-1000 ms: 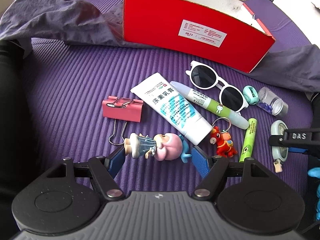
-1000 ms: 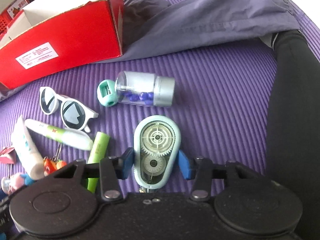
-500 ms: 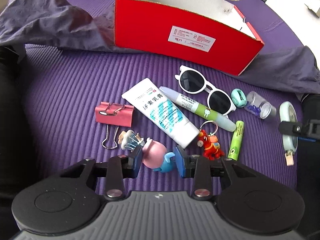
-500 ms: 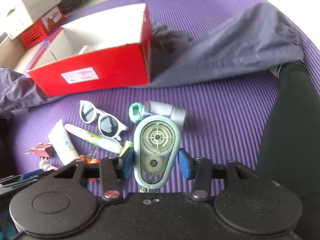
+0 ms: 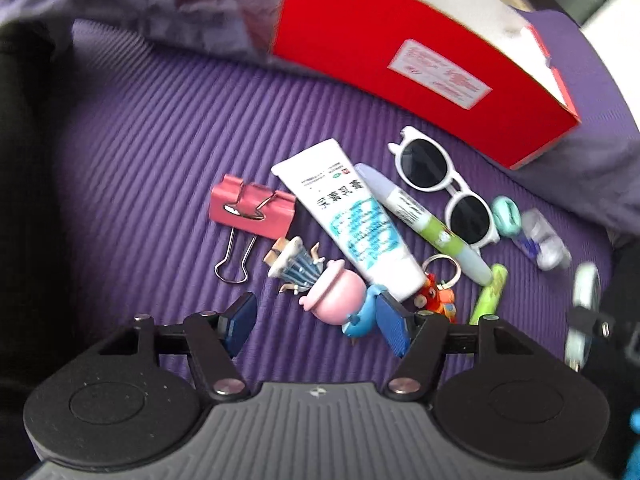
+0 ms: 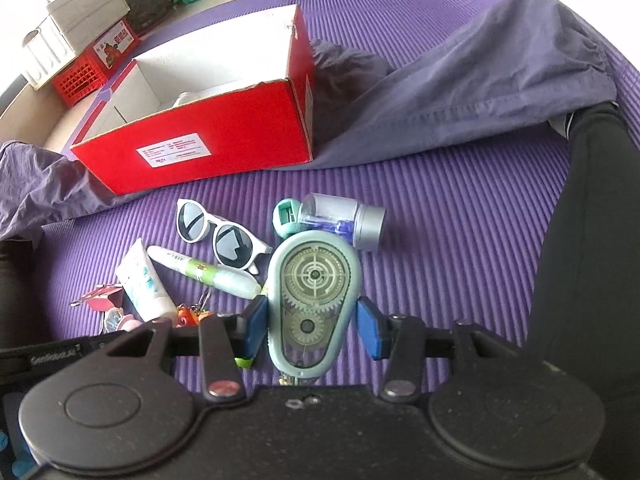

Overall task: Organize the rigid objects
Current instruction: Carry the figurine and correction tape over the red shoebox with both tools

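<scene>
The right gripper [image 6: 312,322] pinches a pale blue correction tape dispenser [image 6: 314,304] by its 2 flat sides, long axis running away from the camera, lifted clear of the purple ribbed mat [image 6: 460,216]. The open red cardboard box [image 6: 224,148] lies ahead and to the left of it, well apart, so the coming carry, by my judgement, goes forward over the white sunglasses [image 6: 222,236] and up past the box's near wall.

The left gripper [image 5: 316,322] has its jaws opening; the pink cartoon figurine [image 5: 320,284] lies on the mat between the blue pads [image 5: 394,328], leaning toward the right one, and neither pad presses on it. Its long axis runs diagonally, feet up-left toward the pink binder clip [image 5: 252,212], so it sits askew to the jaws and likely needs a squarer bite
</scene>
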